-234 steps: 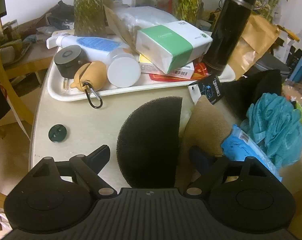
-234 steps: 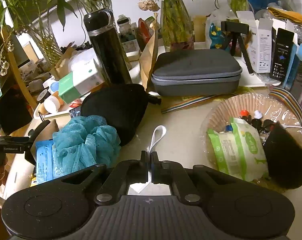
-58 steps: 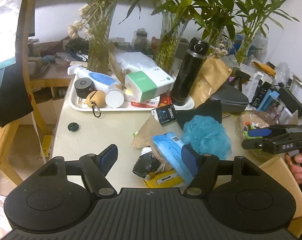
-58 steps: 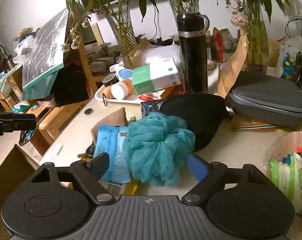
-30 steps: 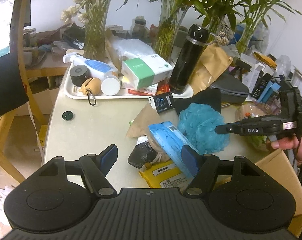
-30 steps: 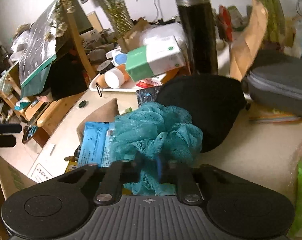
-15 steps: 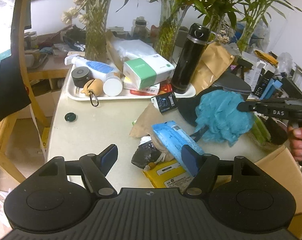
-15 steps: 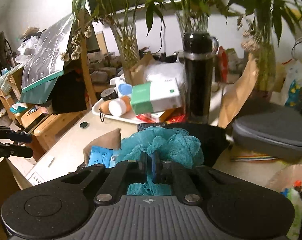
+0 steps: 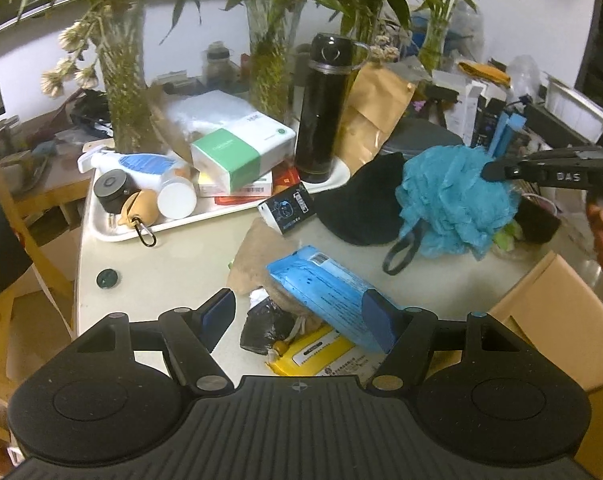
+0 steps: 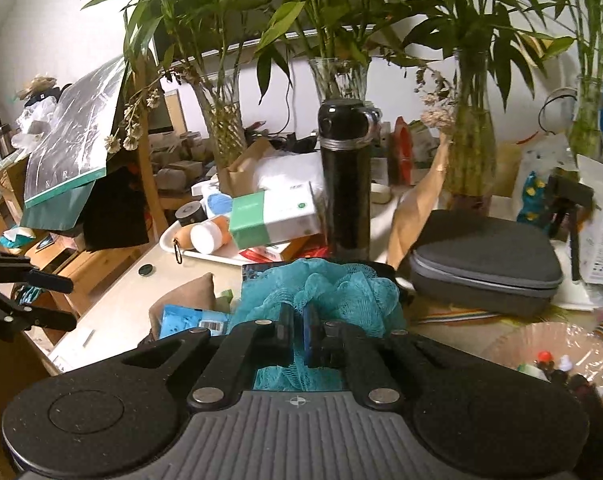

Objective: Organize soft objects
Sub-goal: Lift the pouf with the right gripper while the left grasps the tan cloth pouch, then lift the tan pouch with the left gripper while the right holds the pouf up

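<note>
One pinch of fluffy teal mesh bath pouf (image 9: 453, 204) in the right gripper (image 10: 297, 330), left gripper (image 9: 301, 316) spread empty beside it; its dangling dark loop (image 9: 401, 248) could easily snag the blue plastic wipes pack (image 9: 325, 284) below.

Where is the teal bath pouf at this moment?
The pouf is pinched in the right claw, lifted above the black cap, at the right of the left wrist view, beyond the cardboard box.

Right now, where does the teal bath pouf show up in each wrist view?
Left wrist: teal bath pouf right of centre, lifted, pinched by the right gripper.
Right wrist: bottom centre, bunched around the shut jaws.
Shared landmark: the black thermos on the tray.
</note>
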### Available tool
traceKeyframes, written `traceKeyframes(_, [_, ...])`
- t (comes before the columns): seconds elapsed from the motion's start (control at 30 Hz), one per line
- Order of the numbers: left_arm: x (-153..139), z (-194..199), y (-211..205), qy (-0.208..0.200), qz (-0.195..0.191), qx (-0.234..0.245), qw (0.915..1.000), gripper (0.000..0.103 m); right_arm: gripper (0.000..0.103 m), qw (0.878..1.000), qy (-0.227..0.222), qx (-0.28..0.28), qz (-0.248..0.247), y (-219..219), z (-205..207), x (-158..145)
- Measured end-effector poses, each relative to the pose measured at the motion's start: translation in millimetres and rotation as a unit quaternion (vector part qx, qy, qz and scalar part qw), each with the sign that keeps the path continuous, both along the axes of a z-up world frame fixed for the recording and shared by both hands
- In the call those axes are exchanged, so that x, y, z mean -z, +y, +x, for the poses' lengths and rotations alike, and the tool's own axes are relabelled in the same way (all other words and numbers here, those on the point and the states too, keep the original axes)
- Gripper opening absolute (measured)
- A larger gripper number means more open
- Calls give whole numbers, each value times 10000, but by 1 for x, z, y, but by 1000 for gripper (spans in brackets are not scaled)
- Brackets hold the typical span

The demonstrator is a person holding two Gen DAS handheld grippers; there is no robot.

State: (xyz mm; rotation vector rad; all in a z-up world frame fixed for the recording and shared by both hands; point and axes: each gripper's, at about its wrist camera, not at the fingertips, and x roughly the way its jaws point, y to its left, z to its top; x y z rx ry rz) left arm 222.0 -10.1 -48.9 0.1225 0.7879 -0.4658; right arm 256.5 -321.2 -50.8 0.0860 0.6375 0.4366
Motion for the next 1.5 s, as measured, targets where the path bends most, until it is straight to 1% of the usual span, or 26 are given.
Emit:
traceKeyframes(0.1, [3, 9, 2, 23, -58, 76, 10000, 69, 6, 10000, -17, 43, 5, -3, -4, -1])
traceKeyframes(0.2, [7, 23, 7, 119, -271, 112, 9995, 69, 6, 10000, -33, 48, -10, -5, -5, -1])
traceKeyframes(0.27, [13, 34, 9, 192, -297, 102, 9993, 69, 6, 10000, -18, 57, 12, -5, -4, -1])
traceKeyframes(0.33, [20, 45, 10, 247, -272, 50, 9993, 67, 6, 10000, -21, 50, 3, -5, -4, -1])
traceKeyframes(0.37, [24, 52, 11, 298, -270, 10, 9992, 66, 6, 10000, -22, 41, 4, -4, -4, -1])
traceKeyframes(0.4, [28, 59, 12, 360, -296, -16, 9989, 63, 6, 10000, -25, 33, 9, -4, -4, -1])
traceKeyframes(0.53, [44, 83, 19, 615, -491, -185, 9967, 55, 6, 10000, 3, 17, 34, -3, -3, -1])
traceKeyframes(0.6, [51, 95, 20, 789, -607, -232, 9948, 54, 6, 10000, 19, 13, 30, -3, -2, 0])
traceKeyframes(0.8, [70, 123, 19, 1132, -888, -338, 9890, 52, 6, 10000, 41, -9, 81, -3, -1, 1])
traceKeyframes(0.87, [77, 132, 19, 1281, -983, -372, 9862, 45, 6, 10000, 55, -16, 72, -2, -1, 1])
traceKeyframes(0.9, [80, 135, 19, 1342, -1002, -381, 9851, 39, 6, 10000, 58, -19, 65, -2, -1, 1])
traceKeyframes(0.93, [83, 138, 18, 1436, -1028, -379, 9835, 26, 6, 10000, 64, -23, 61, -2, 0, 2])
traceKeyframes(1.0, [87, 141, 18, 1616, -1120, -331, 9799, 11, 6, 10000, 70, -17, 52, -3, 0, 2])
traceKeyframes(1.07, [83, 139, 15, 1598, -1109, -341, 9803, 7, 6, 10000, 58, -12, 66, -3, 0, 1])
traceKeyframes(1.13, [76, 135, 12, 1480, -1007, -263, 9835, 5, 6, 10000, 43, 7, 61, -4, 0, 1])
traceKeyframes(1.33, [50, 121, 7, 1069, -944, -266, 9894, 4, 6, 10000, 2, 49, 57, -6, -4, -4])
traceKeyframes(1.43, [35, 110, 5, 820, -908, -244, 9922, 4, 6, 9999, -96, 92, -44, -5, -9, -9])
traceKeyframes(1.5, [23, 102, 2, 597, -793, -228, 9948, 4, 6, 9998, -140, 110, 15, -6, -12, -15])
